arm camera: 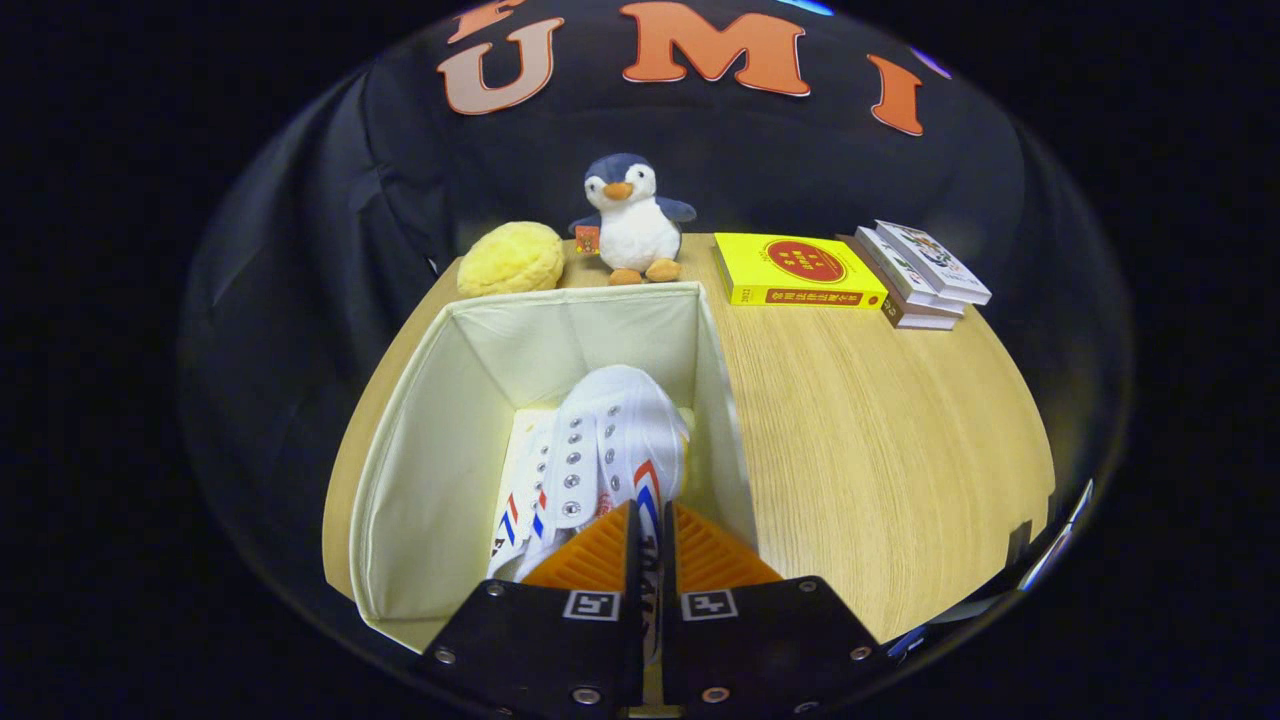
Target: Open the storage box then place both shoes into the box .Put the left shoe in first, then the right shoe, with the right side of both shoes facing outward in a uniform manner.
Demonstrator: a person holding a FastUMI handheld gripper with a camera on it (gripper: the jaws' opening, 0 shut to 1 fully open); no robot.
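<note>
Gripper (650,545) pinched narrow on white sneaker (625,440), inside open cream storage box (420,470) beside second sneaker (520,510). Beyond box: plush penguin (630,215), yellow sponge (512,258), yellow book (800,270).

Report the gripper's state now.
Gripper: shut on the right shoe, pinching its side, inside the open storage box beside the left shoe.

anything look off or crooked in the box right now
Nothing stands out. The box sits open and upright on the table, one shoe lies inside, and the hand-held gripper grips the second shoe above it.
</note>
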